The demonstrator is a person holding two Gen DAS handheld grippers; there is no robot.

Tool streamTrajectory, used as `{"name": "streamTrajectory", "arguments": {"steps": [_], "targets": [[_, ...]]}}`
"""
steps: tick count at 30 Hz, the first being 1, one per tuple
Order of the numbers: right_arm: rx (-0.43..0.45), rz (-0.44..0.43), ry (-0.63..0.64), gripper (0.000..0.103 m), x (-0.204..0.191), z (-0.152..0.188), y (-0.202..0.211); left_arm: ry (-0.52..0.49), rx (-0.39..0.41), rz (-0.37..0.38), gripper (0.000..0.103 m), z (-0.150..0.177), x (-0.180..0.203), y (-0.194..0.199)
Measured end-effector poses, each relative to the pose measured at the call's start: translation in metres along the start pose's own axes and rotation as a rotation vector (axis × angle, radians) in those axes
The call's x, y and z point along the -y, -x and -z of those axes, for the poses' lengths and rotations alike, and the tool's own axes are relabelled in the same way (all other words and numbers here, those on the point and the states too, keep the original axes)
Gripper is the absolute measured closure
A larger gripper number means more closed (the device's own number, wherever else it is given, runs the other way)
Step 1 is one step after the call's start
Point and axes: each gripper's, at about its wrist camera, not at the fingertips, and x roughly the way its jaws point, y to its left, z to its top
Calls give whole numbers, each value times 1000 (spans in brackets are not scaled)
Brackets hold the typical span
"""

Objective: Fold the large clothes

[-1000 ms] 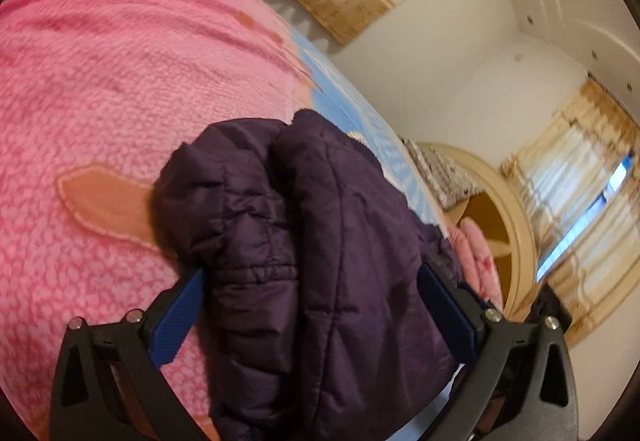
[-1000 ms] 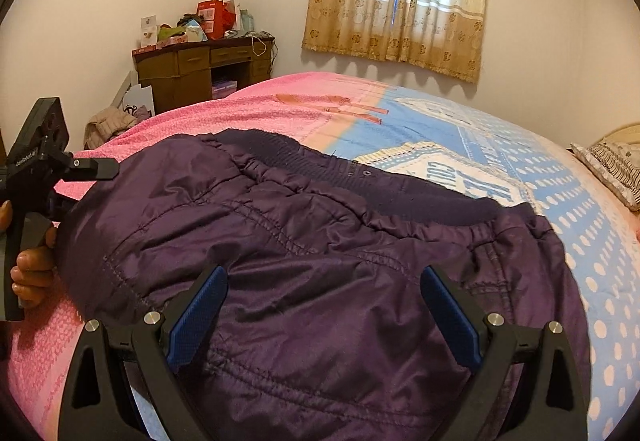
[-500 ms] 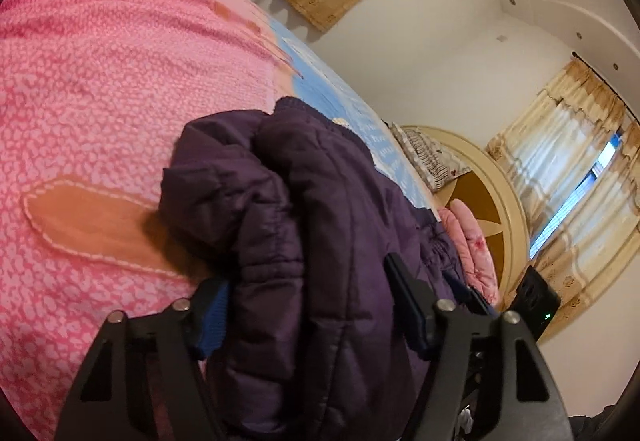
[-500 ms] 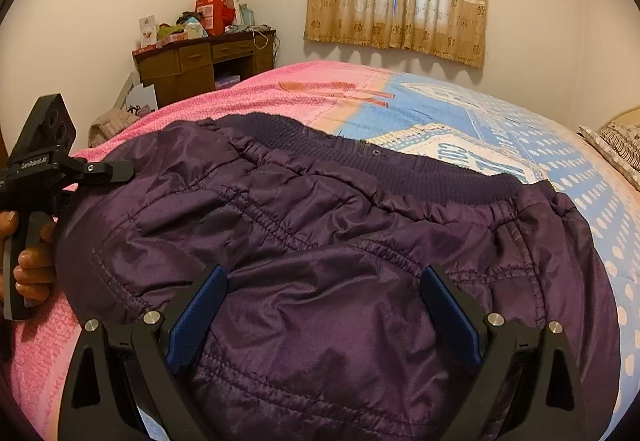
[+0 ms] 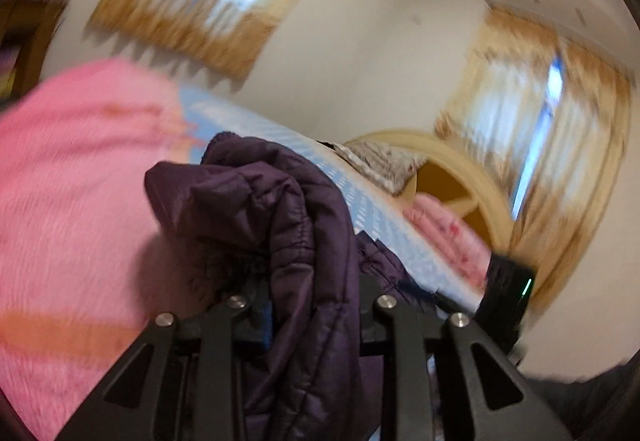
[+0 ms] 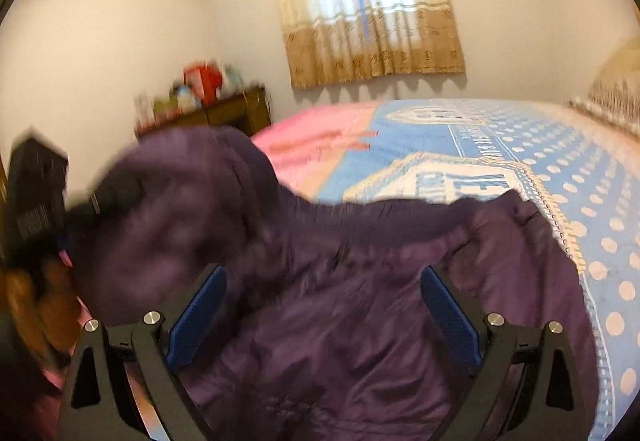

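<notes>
A dark purple padded jacket (image 6: pixel 360 241) lies on a bed with a pink and blue blanket (image 6: pixel 520 145). In the left wrist view a thick fold of the jacket (image 5: pixel 256 193) stands between the fingers of my left gripper (image 5: pixel 314 301). Its jaws are closing, the pads press on the fold, and that side is lifted off the blanket (image 5: pixel 72 177). My right gripper (image 6: pixel 324 305) is open, its blue pads wide apart over the jacket's near part. The left tool's black body (image 6: pixel 34 197) and a hand (image 6: pixel 24 297) show blurred at the left.
A wooden desk (image 6: pixel 224 113) with clutter stands against the far wall beside a curtained window (image 6: pixel 368 13). A round cream headboard (image 5: pixel 460 177) and pink pillows (image 5: pixel 448 237) sit at the bed's head. The right tool's black body (image 5: pixel 506 289) shows there too.
My left gripper went from wide open to closed on the jacket fold and rose with it. In the right wrist view the jacket's left side lifted; the right gripper stayed open.
</notes>
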Motion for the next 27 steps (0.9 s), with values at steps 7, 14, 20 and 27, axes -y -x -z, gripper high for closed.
{"name": "streamTrajectory", "arguments": {"steps": [7,14,20,27], "targets": [[-224,-202,-134,4,14,-90,-27,-324,-51,-143,75,7,56,-45],[-648,-211,-9,3,-63,-121,-123,-326,-31,-168,75,9,45,-39],[-864,-7,225,50,-111,-103,-175,-339,-22,-222,72,12,50,-46],[-728,-71,306,74,-91,-131,-123,-366,52,-241,53,-3,85,6]]}}
